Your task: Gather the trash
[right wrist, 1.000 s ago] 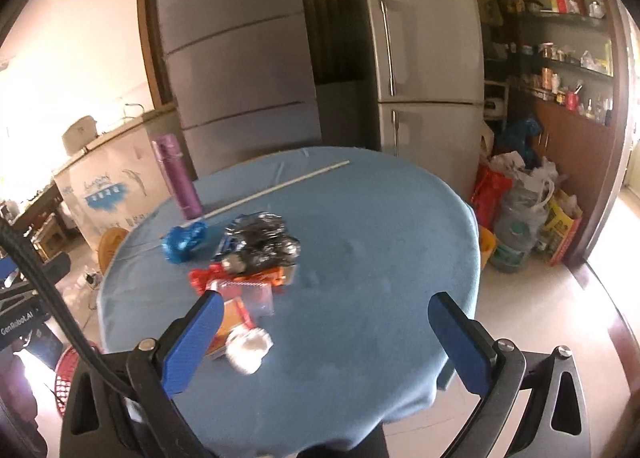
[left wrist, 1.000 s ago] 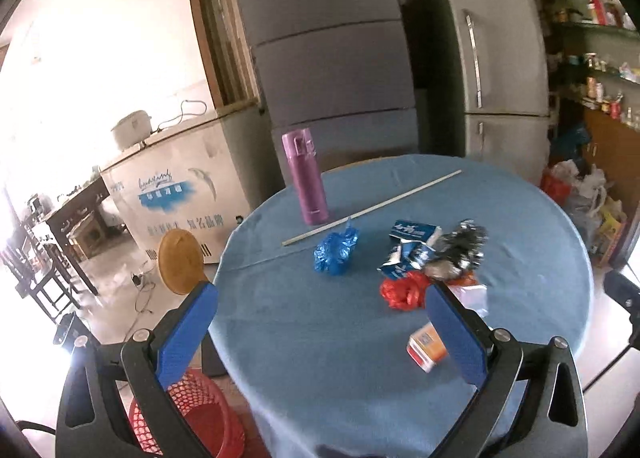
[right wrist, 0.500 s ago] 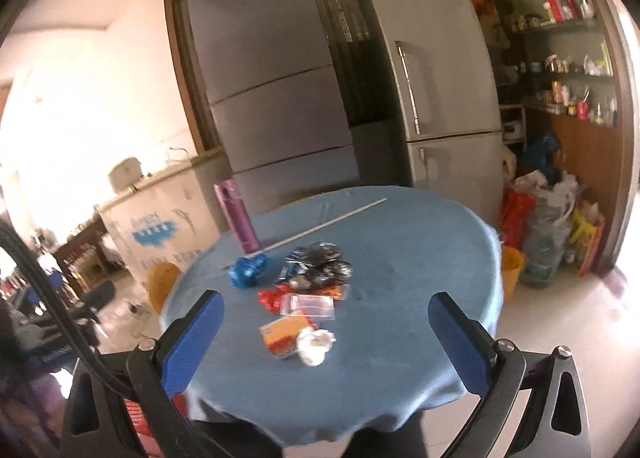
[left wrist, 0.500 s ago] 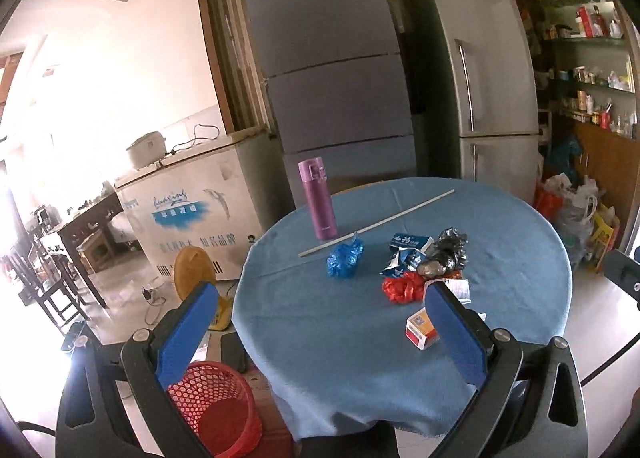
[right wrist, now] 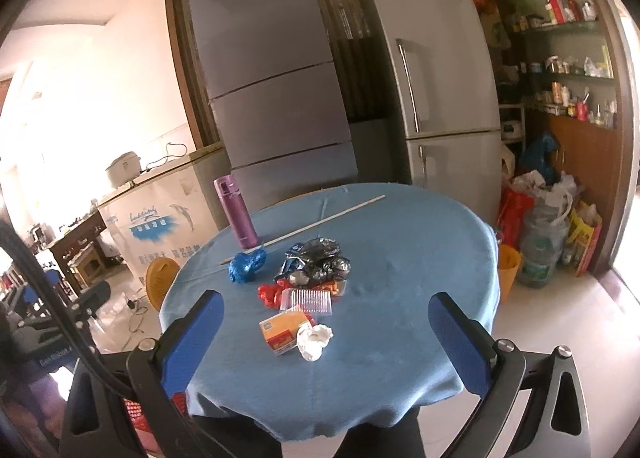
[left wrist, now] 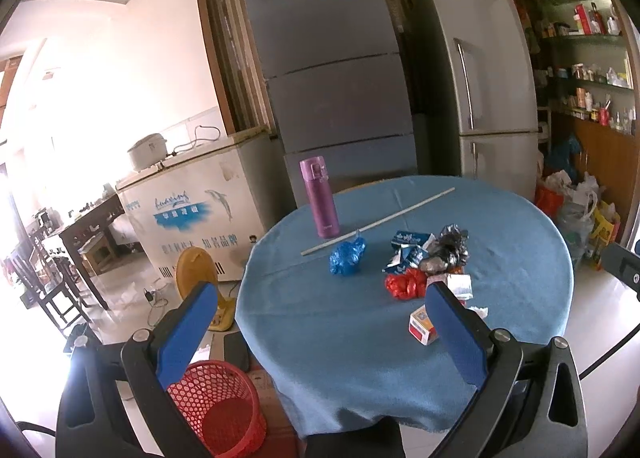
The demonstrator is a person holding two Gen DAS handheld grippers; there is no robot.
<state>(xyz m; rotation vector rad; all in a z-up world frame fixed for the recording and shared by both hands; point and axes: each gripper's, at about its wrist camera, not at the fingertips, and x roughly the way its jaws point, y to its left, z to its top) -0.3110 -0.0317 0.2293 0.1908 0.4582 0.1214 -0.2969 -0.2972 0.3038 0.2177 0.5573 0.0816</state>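
Trash lies in a pile on the round blue table (left wrist: 320, 330) (right wrist: 420, 258): a blue plastic wad (left wrist: 347, 256) (right wrist: 247, 264), silver foil bags (left wrist: 450, 248) (right wrist: 320, 260), a red wrapper (left wrist: 404, 285) (right wrist: 270, 294), a clear tray (right wrist: 307, 300), an orange-white box (left wrist: 421, 325) (right wrist: 284, 332) and a white tissue (right wrist: 314, 340). A red mesh basket (left wrist: 218, 406) stands on the floor at the table's left. My left gripper (left wrist: 322, 334) and right gripper (right wrist: 326, 346) are both open and empty, held back from the table's near edge.
A purple flask (left wrist: 319, 197) (right wrist: 236, 211) and a long white stick (left wrist: 376, 222) (right wrist: 304, 227) lie at the table's far side. Fridges (left wrist: 332, 69), a chest freezer (left wrist: 192, 213) and bags on the floor (right wrist: 548, 225) surround the table.
Both grippers have pulled back and up from the table, so the whole tabletop and the red basket now show. Both stayed open.
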